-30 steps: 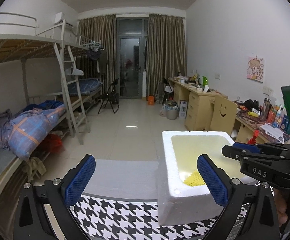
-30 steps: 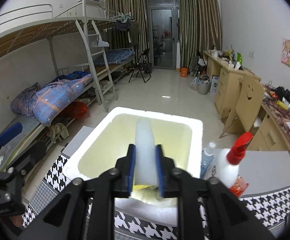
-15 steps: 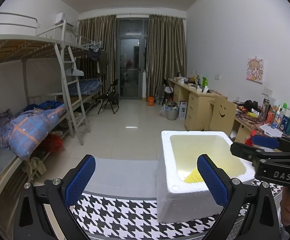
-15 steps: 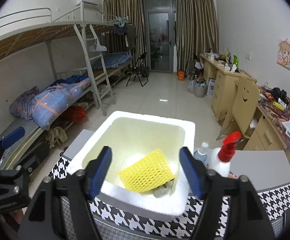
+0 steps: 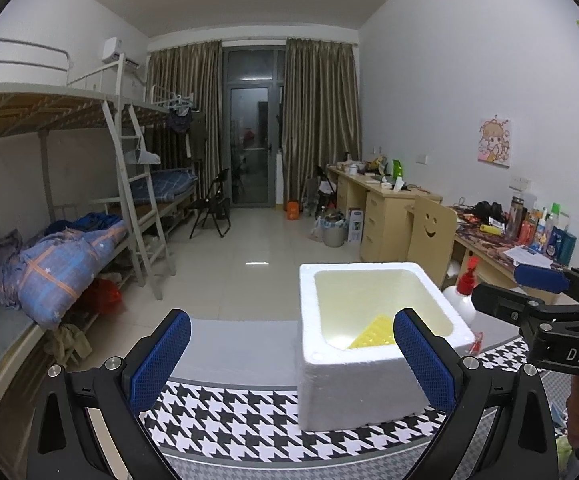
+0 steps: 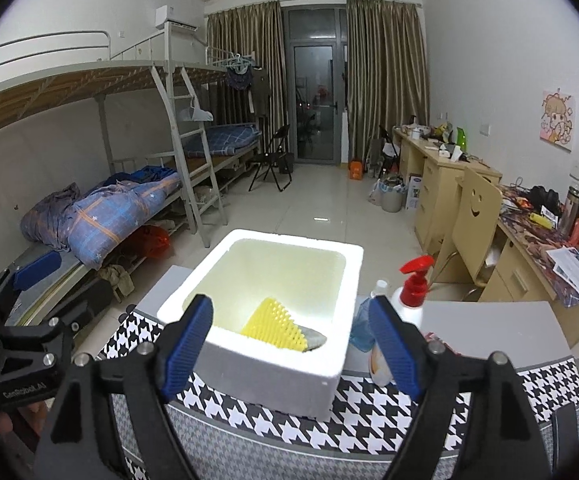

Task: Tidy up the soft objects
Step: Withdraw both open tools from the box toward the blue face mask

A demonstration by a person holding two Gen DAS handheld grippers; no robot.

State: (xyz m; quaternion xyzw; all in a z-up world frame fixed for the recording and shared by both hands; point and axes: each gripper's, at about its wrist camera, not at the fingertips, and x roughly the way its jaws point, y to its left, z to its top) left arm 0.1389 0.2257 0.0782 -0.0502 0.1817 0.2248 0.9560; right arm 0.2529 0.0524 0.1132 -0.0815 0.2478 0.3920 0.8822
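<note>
A white foam box [image 6: 289, 238] stands on the houndstooth tablecloth [image 6: 369, 404]. Inside it a yellow nubbed soft pad [image 6: 275, 324] leans against the near wall, and a grey-white piece [image 6: 314, 336] peeks out beside it. My right gripper [image 6: 289, 306] hovers just in front of the box; its jaws are opening and nothing is between them. In the left wrist view the box [image 5: 349, 392] sits at the right with the pad [image 5: 373, 332] in its corner. My left gripper [image 5: 291, 320] is open and empty beside the box's left wall. The right gripper [image 5: 521, 292] shows at the far right.
A spray bottle with a red head [image 6: 413, 280] and a small blue bottle [image 6: 365, 320] stand right of the box. The left gripper [image 6: 49, 292] is at the left edge of the right wrist view. Bunk beds line the left, desks and a chair the right.
The right gripper was shut on a pale soft piece over the box; it has opened, let it fall inside and drawn back and up. The left gripper shifted slightly.
</note>
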